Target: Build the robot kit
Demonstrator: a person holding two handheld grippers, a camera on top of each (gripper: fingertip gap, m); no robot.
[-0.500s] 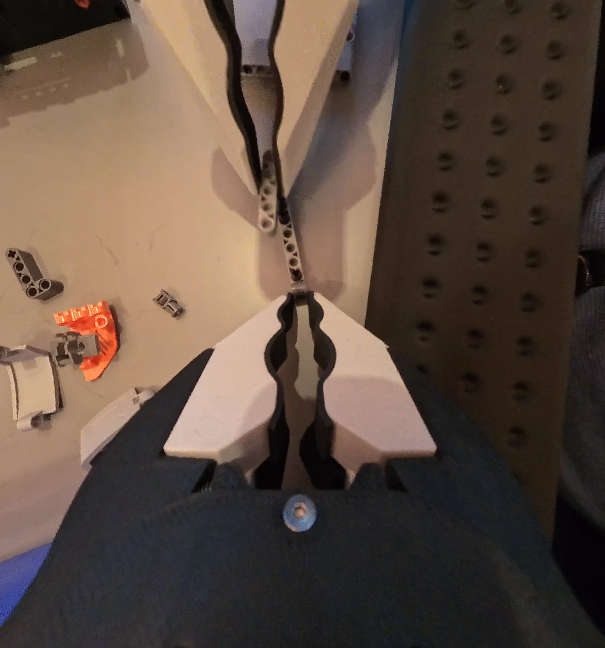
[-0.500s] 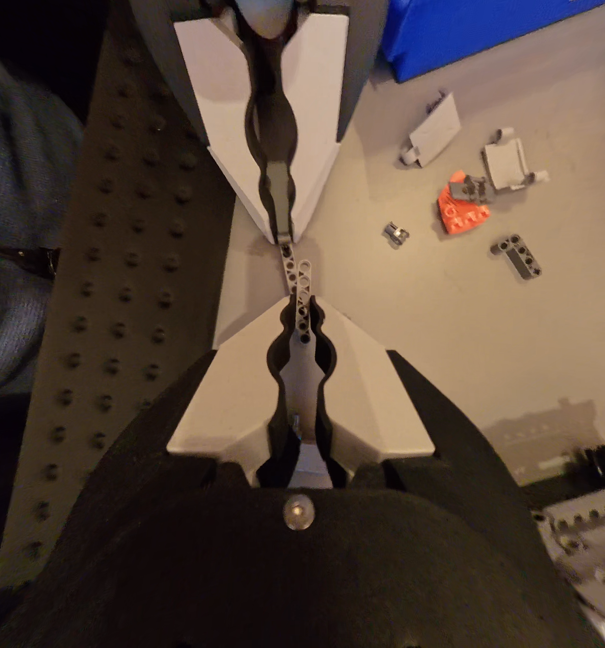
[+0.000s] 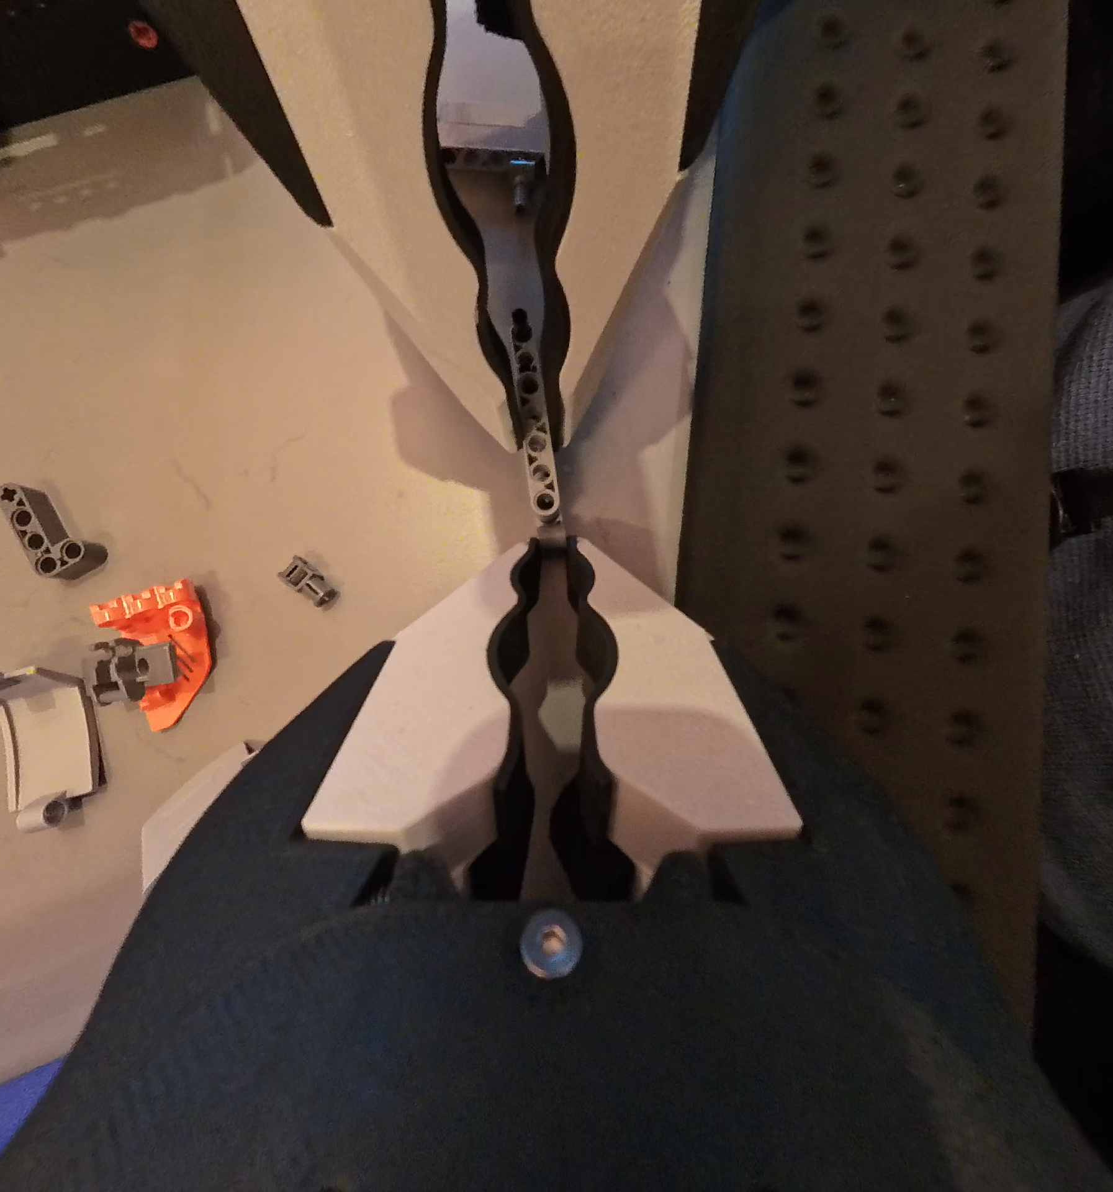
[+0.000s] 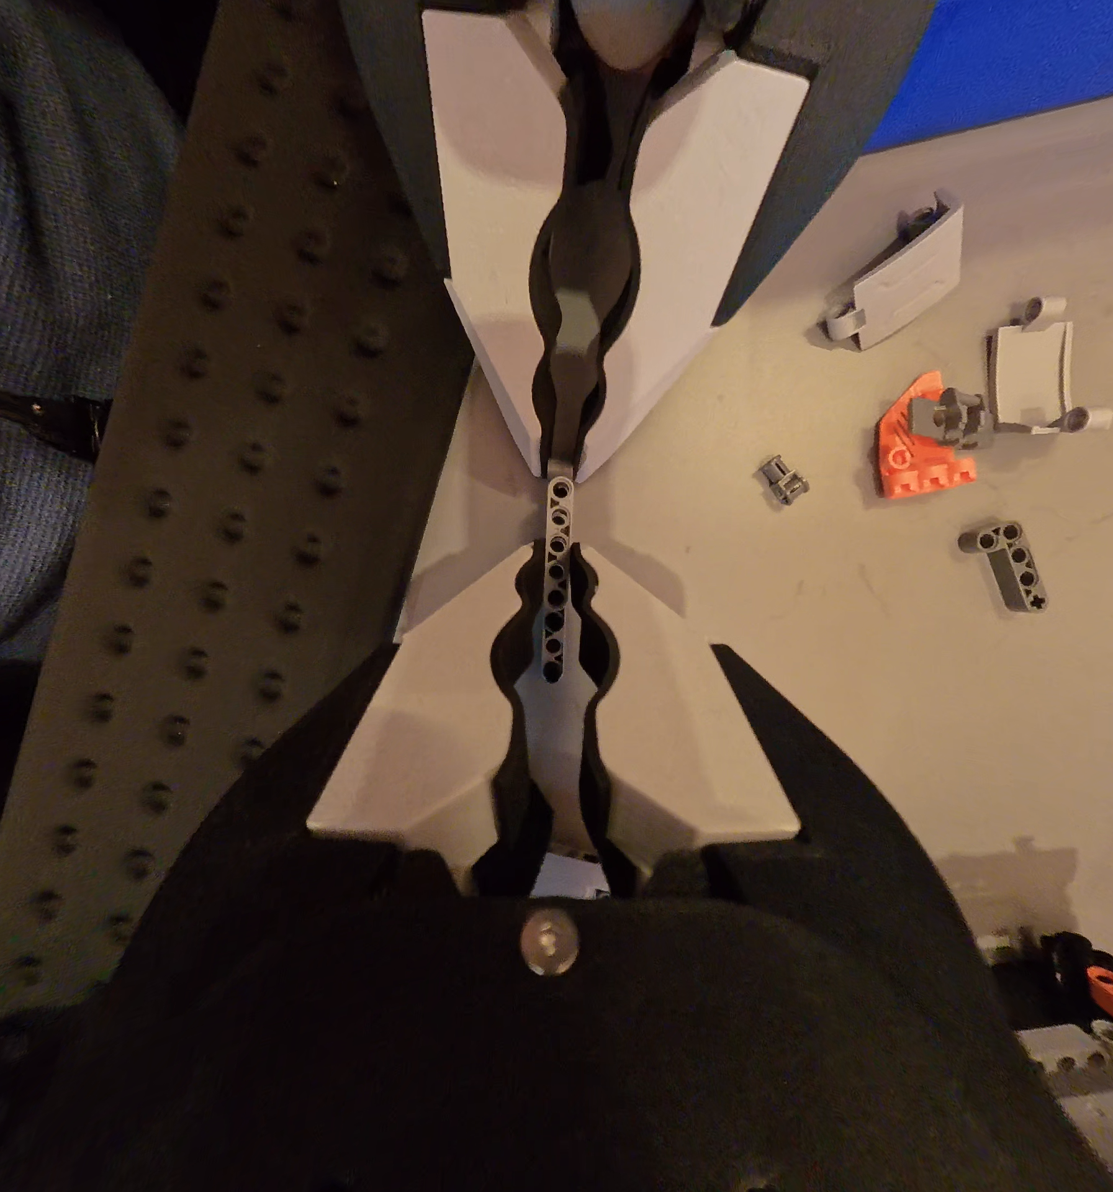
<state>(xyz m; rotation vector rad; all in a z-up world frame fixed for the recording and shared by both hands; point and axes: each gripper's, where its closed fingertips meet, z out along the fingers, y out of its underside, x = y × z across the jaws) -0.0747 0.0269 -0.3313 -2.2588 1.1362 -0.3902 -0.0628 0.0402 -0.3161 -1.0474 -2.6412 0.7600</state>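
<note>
So both grippers were nose to nose just above the worktop [image 3: 218,387], right next to a big dark studded plate [image 3: 876,451].

The right gripper [image 4: 553,561] had its jaws closed down to a narrow slot on a light grey holed beam [image 4: 555,580]. About half the beam sat back between the wavy black pads and the rest poked out the front.

The left gripper [image 3: 550,555] was pinched almost fully closed on a little grey tab [image 3: 550,532], right at its tips. That tab met the free end of the beam. I honestly couldn't tell whether it was a separate thin part seen edge-on or just part of the beam.

Neither gripper was touching the loose bits, which lay well off to the side on the worktop:
- an orange wedge-shaped piece [image 3: 166,645] with a dark grey connector on it
- a dark grey angled beam [image 3: 44,529]
- a tiny dark pin connector [image 3: 308,580]
- a curved light grey panel [image 3: 47,742]
- a second grey panel [image 4: 902,277], closer to a blue thing [image 4: 1024,64] at the far edge

Someone's grey knit sleeve [image 3: 1102,580] showed past the studded plate.
</note>
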